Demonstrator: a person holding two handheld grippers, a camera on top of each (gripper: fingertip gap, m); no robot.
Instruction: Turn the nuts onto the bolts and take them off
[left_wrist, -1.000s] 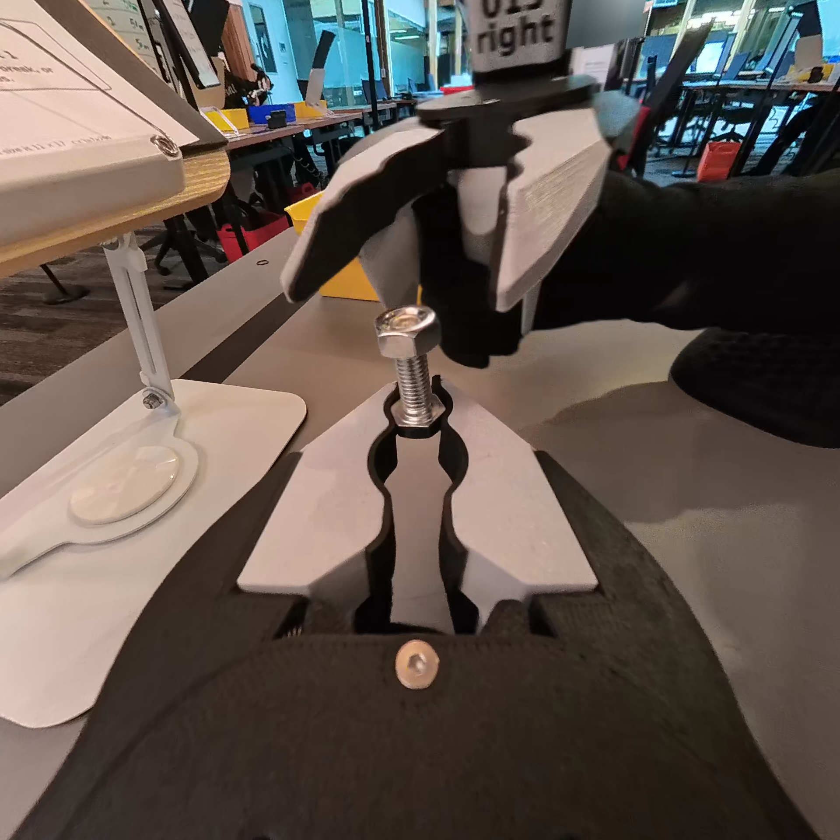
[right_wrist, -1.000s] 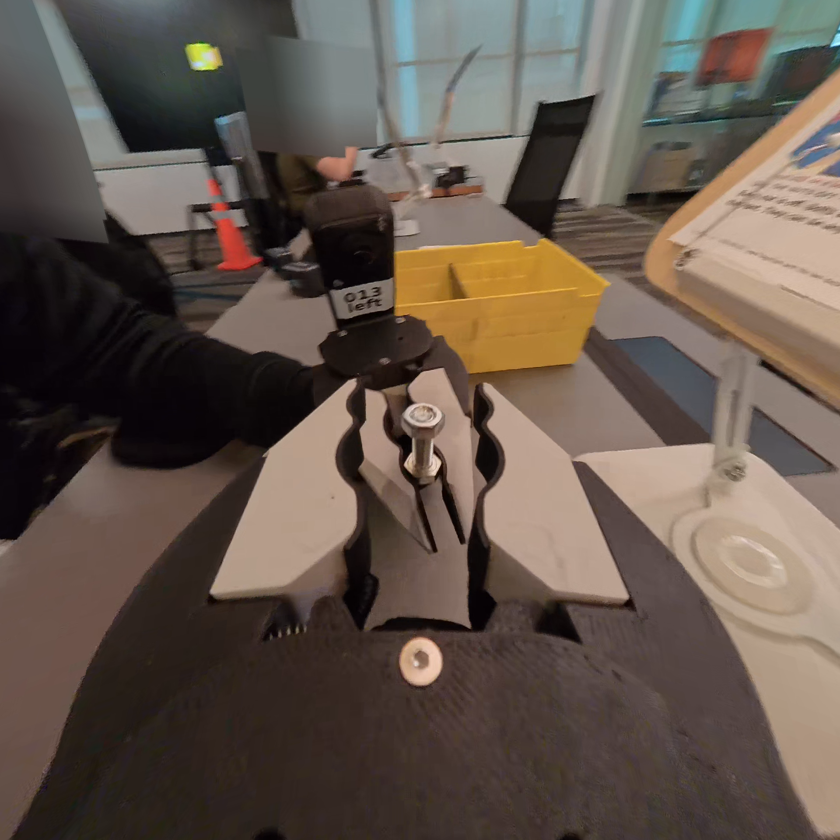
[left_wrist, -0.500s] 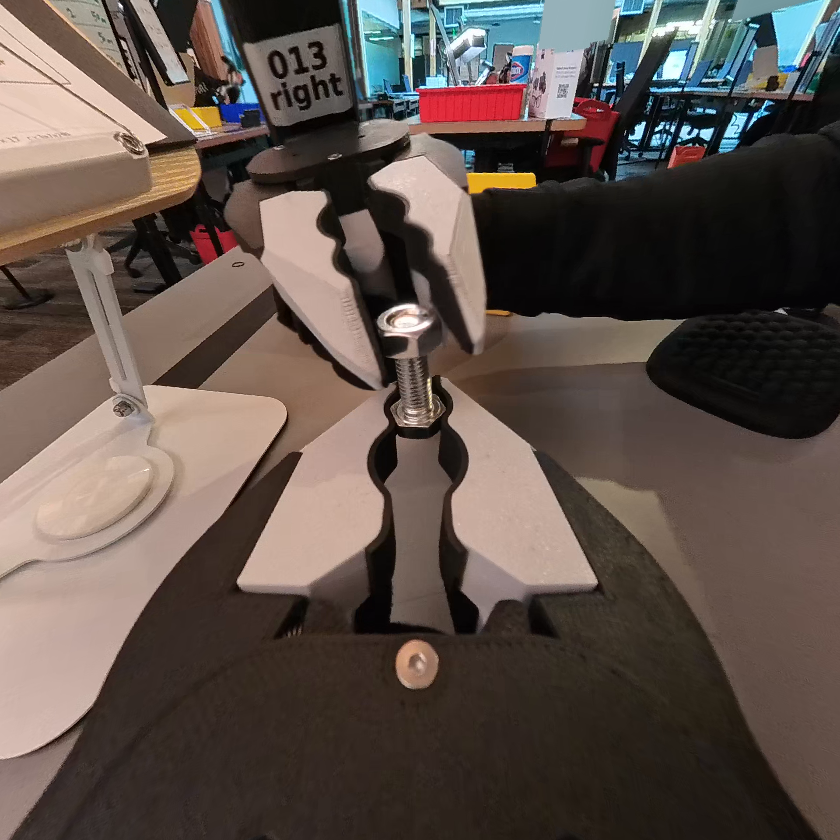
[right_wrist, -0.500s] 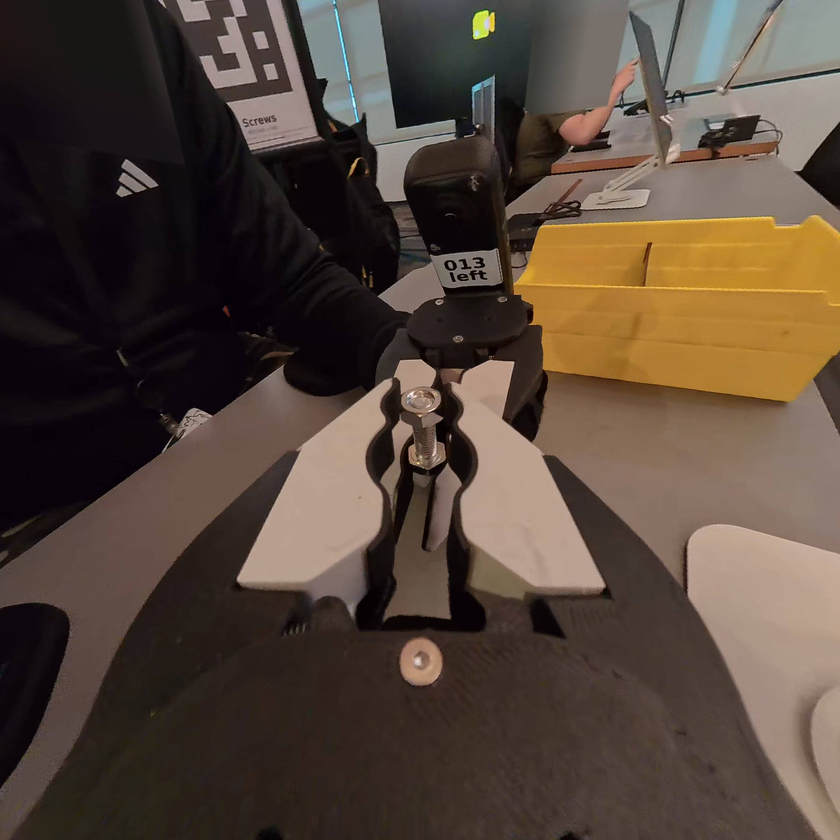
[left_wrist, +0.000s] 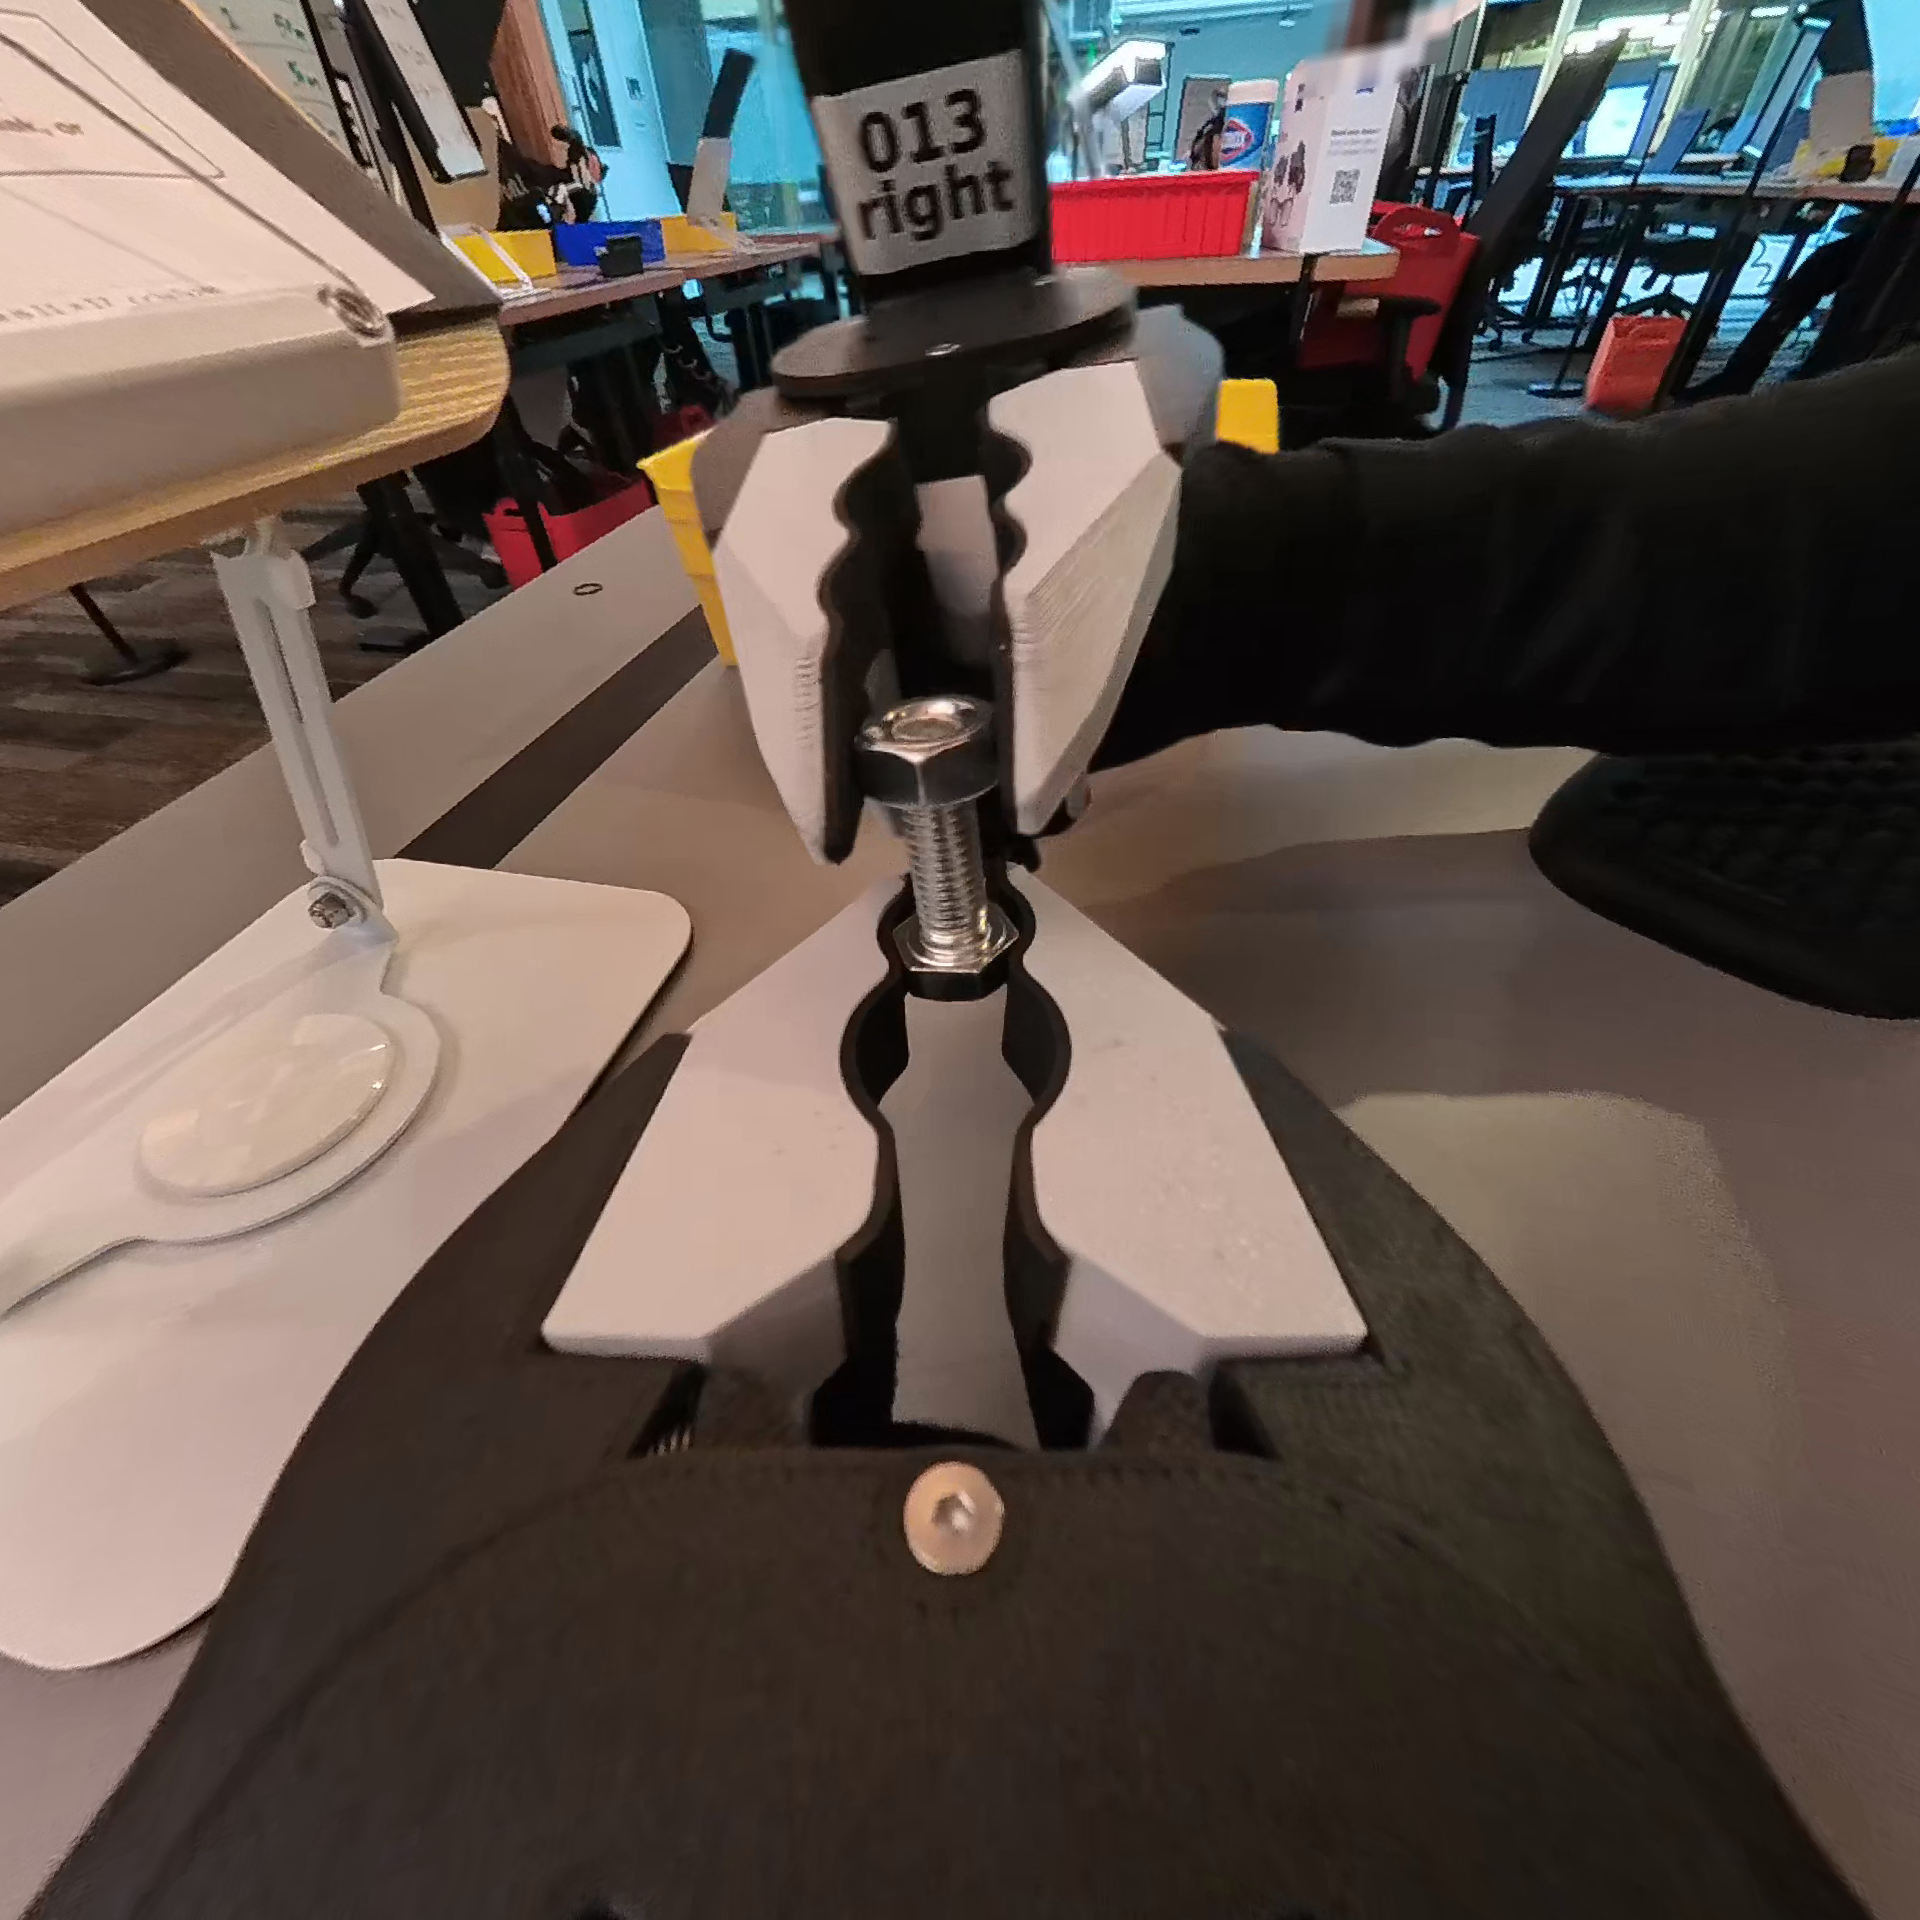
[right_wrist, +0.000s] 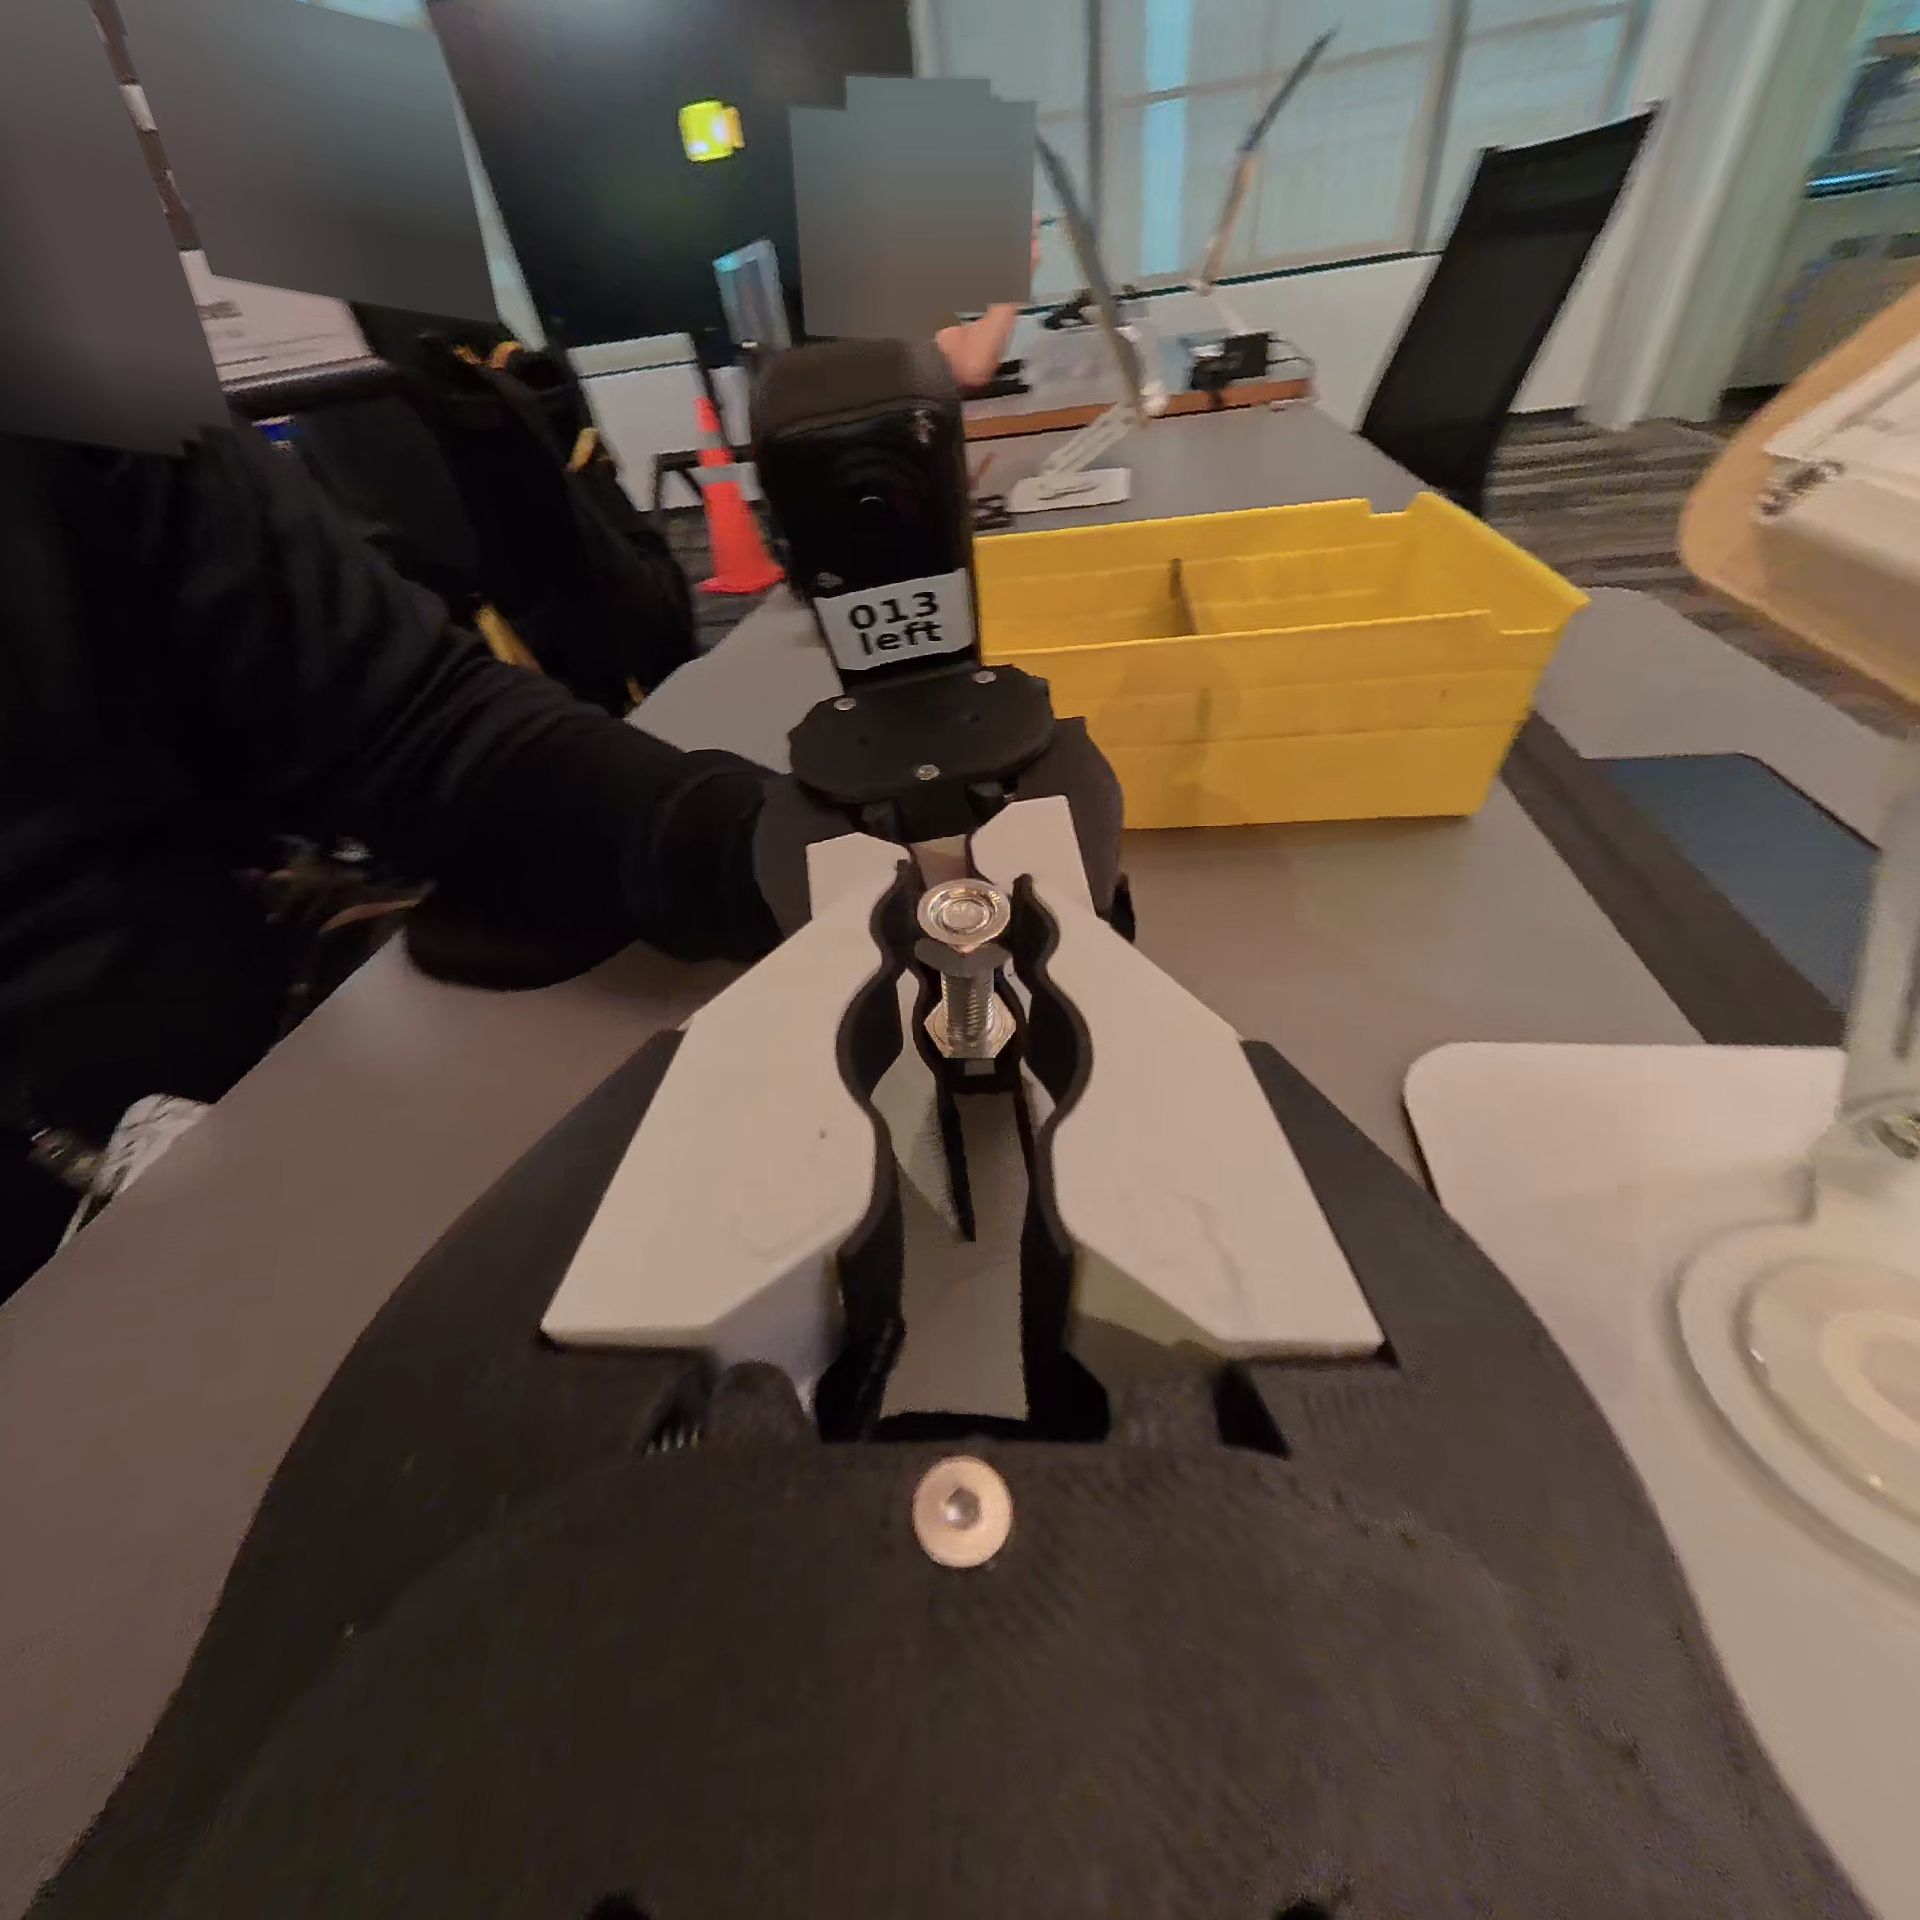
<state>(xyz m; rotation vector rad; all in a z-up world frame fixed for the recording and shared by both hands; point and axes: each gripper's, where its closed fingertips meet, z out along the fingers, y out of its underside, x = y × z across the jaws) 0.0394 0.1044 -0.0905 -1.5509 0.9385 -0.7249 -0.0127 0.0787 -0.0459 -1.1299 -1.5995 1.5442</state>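
Note:
A silver bolt stands upright, head up, with a silver hex nut on the lower end of its thread. My left gripper is shut on the nut at its fingertips. My right gripper comes from the opposite side and is shut on the bolt head. In the right wrist view the bolt head sits between my right gripper tips. The nut is below it, in the left gripper. Both are held above the grey table.
A white stand base carrying a tilted board with paper is close on the left. A yellow divided bin sits behind the left gripper. A black textured pad lies on the right. The person's dark sleeves reach in. Tip to tip, the grippers are about 6 cm apart.
My right gripper was open and tilted near the bolt head; it closed on the head and rotated around it to a straight, level stance. My left gripper stayed shut on the nut.

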